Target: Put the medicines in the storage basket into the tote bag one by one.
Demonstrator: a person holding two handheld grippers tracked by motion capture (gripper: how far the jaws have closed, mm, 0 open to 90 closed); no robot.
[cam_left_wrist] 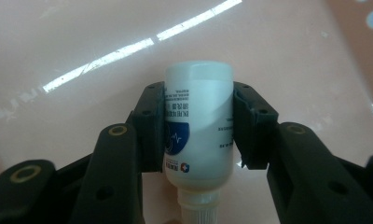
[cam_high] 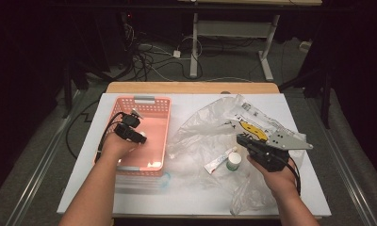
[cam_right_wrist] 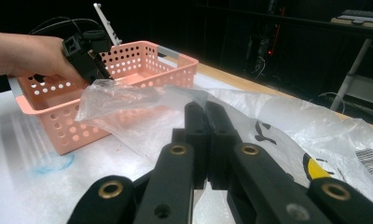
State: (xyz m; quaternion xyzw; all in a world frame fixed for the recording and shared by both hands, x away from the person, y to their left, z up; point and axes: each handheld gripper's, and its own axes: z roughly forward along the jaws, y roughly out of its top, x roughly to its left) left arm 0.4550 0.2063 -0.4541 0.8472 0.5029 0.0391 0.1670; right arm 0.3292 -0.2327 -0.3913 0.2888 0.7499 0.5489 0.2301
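Nearest the person, the right gripper (cam_high: 266,151) hangs low over the bench (cam_high: 83,188), jaws pressed together on nothing. Just to its left lie a tube (cam_high: 219,160) and a small green-capped jar (cam_high: 233,161), touching each other on the crumpled plastic bag (cam_high: 200,127). The tube's long axis slants toward the far right, roughly toward this gripper, which is clearly the nearer one for either item.

Farther left, the left gripper (cam_left_wrist: 198,128) reaches down inside the pink basket (cam_high: 156,106), pinching a white bottle (cam_left_wrist: 198,126) across its body. The bottle's cap points back toward the hand, its base toward the basket floor, just short of it as far as I can judge. I'd guess the coming move is a release: the bottle only needs the jaws to part.
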